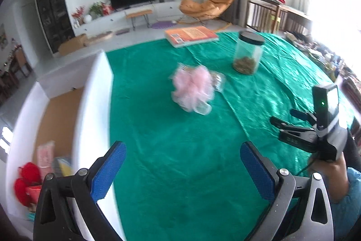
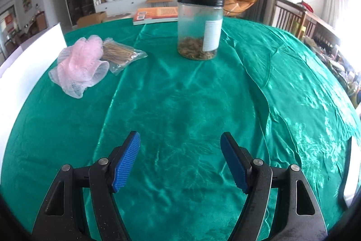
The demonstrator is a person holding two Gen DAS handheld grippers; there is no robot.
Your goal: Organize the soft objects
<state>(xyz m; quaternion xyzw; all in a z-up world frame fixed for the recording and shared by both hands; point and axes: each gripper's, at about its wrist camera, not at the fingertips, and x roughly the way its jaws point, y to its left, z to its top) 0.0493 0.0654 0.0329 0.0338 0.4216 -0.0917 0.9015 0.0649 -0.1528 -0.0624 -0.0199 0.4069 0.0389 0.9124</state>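
A pink mesh bath puff point(image 1: 193, 87) lies on the green tablecloth point(image 1: 180, 150), well ahead of my left gripper point(image 1: 181, 150), which is open and empty. The puff also shows in the right wrist view point(image 2: 81, 64), far left of my right gripper point(image 2: 180, 146), which is open and empty above the cloth. A white box point(image 1: 92, 110) stands at the table's left edge; it holds red soft items point(image 1: 26, 180) and a pink packet point(image 1: 46, 154). The right gripper also shows in the left wrist view point(image 1: 291, 119).
A clear bag of wooden sticks point(image 2: 119, 53) lies against the puff. A clear jar with a black lid point(image 2: 199, 26) stands mid-table. An orange book point(image 1: 191, 35) lies at the far edge. Chairs and clutter stand to the right.
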